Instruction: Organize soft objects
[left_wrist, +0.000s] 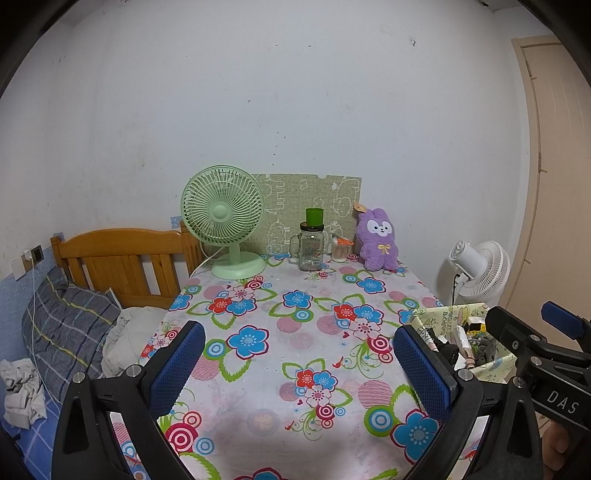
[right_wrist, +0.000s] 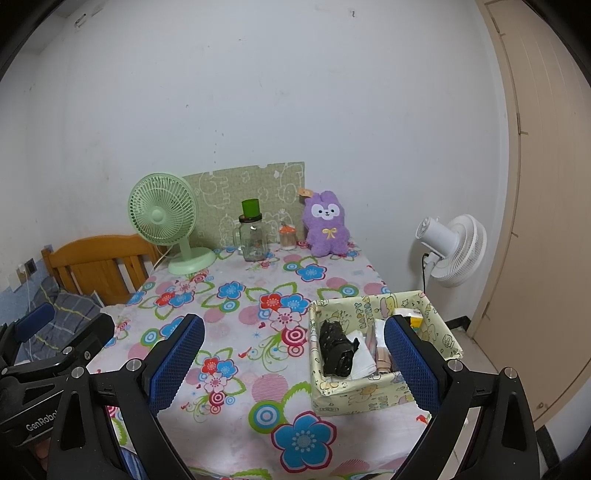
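You hold both grippers low over the near edge of the bench (left_wrist: 258, 310), and both sets of jaws stand wide apart with nothing between them. The left gripper (left_wrist: 299, 369) faces the middle of the flowered cloth; the right gripper (right_wrist: 293, 363) sits beside it, offset toward the box. The one clearly soft object on the bench is the purple plush rabbit (right_wrist: 325, 225), which sits upright at the far edge against the wall, its long axis vertical. It lies straight ahead and well apart from both grippers, right of centre in the left view and only slightly right of centre in the right view. Judge the right gripper the better placed for the reach, since it sits on the rabbit's side of the bench, although the difference is small. The patterned box (right_wrist: 436, 314) stands on the near right part of the bench, just ahead of the right jaws, open at the top. It holds a black bundle (right_wrist: 336, 350), white folded material and several smaller items that cannot be identified. Count on the bench: one plush rabbit, one box, one green desk fan (right_wrist: 162, 221), one glass jar (right_wrist: 253, 242) with a green cup on top, and one small container (right_wrist: 287, 236) of cotton swabs. One white floor fan (right_wrist: 452, 251) stands off the bench to the right.
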